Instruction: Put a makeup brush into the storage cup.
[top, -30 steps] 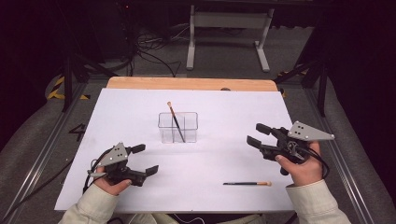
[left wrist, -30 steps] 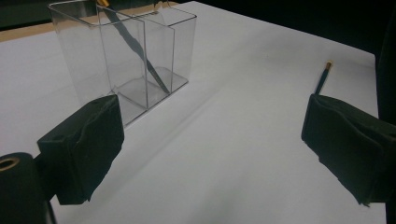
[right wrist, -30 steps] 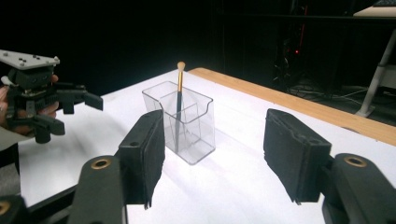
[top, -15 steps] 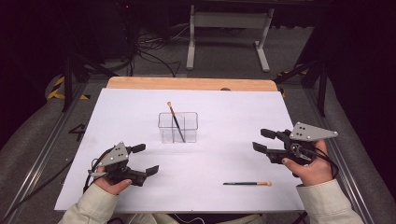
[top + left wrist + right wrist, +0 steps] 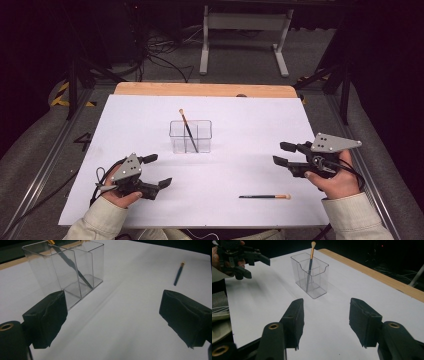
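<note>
Now the right hand-held gripper [image 5: 282,153] hovers near the table's right edge, jaws apart with nothing between them; they have just been closing. A brush [image 5: 264,196] lies flat on the table [image 5: 250,125] near the front edge, just in front of that gripper and apart from it. The left hand-held gripper [image 5: 159,171] sits near the front-left corner, released and empty. A clear box [image 5: 190,136] stands mid-table with a second brush [image 5: 188,131] leaning inside it.
</note>
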Tool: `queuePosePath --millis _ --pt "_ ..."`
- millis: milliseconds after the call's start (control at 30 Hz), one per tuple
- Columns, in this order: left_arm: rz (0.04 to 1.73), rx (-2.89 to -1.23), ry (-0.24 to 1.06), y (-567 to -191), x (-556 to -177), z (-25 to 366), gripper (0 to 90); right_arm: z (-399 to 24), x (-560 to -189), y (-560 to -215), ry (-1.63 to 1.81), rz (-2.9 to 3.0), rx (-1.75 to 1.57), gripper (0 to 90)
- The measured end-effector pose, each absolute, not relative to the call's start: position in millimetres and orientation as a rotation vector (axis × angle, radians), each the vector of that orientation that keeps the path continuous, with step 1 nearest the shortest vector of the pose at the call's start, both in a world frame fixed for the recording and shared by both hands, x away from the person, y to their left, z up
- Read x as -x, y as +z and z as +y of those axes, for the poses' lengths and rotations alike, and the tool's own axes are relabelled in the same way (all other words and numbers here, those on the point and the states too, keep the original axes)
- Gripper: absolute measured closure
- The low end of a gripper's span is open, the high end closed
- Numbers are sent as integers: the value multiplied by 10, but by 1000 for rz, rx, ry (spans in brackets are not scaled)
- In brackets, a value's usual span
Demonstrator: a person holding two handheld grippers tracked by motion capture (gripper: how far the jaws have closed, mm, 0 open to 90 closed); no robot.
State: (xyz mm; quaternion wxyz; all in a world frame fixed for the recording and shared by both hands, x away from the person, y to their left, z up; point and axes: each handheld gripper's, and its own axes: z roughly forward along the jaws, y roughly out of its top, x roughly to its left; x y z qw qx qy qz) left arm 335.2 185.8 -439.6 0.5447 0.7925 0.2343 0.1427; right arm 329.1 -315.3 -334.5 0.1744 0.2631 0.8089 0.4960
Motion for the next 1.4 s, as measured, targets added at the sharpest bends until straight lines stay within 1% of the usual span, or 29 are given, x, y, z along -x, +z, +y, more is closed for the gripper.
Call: queuePosePath --millis 33,100,133,467,700,867,1133,1400 --pt "562 -1878 330 -4398 -3354 1859 84 -3157 -3289 -3345 1402 2302 -747 466" --pt "604 -1906 278 -4410 -3361 1865 53 -3166 -3291 -3352 1370 2330 -743 466" --pt "605 -1905 274 -4419 -3362 1867 47 -3169 -3296 -3357 1350 2351 -740 464" --pt "613 -1863 296 -4401 -3348 1886 41 -3132 -3303 -3371 1192 2495 -675 461" --pt "611 -1877 306 -4409 -3332 1899 39 -3059 -3323 -3374 1074 2572 -617 458" --pt "613 -1879 313 -4410 -3316 1923 39 -3015 -3341 -3383 994 2622 -592 472" --pt "630 -1908 316 -4408 -3268 1960 40 -2935 -3382 -3448 846 2738 -530 484" --pt "631 -1899 304 -4401 -3254 1973 43 -2863 -3424 -3526 769 2806 -499 497"
